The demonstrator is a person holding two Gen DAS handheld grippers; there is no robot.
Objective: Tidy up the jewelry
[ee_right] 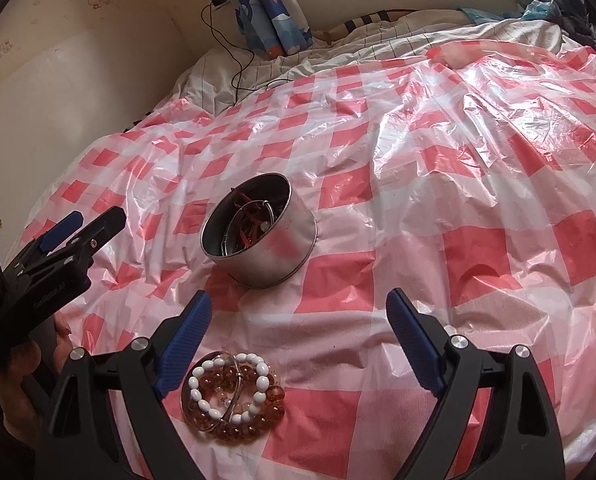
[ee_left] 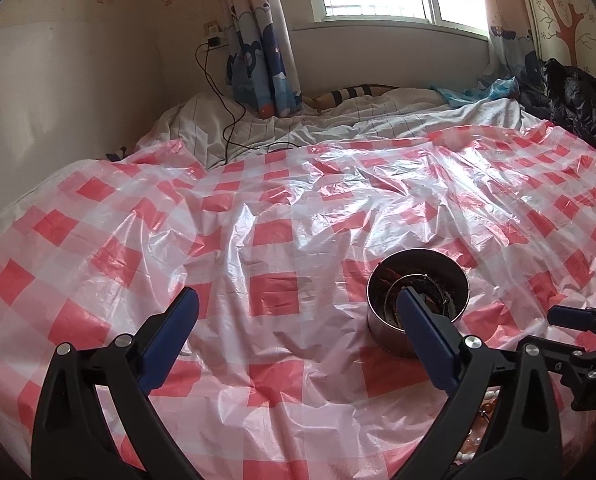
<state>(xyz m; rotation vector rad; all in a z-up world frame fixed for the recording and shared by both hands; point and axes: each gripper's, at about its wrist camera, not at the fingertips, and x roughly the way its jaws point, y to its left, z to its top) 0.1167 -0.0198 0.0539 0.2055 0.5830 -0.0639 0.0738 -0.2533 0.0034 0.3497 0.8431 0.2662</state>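
Bracelets (ee_right: 234, 394) beside right tool (ee_right: 298, 312)

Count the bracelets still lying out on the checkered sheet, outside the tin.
3 that I can make out, piled together near the right tongs: a white bead bracelet, an amber bead bracelet under it, and a thin metal bangle across them. More may be hidden beneath.

A red-and-white checked plastic sheet (ee_right: 418, 208) covered the bed. The round tin (ee_right: 266, 240) was silver; the bead bracelets (ee_right: 234, 392) were white and amber.
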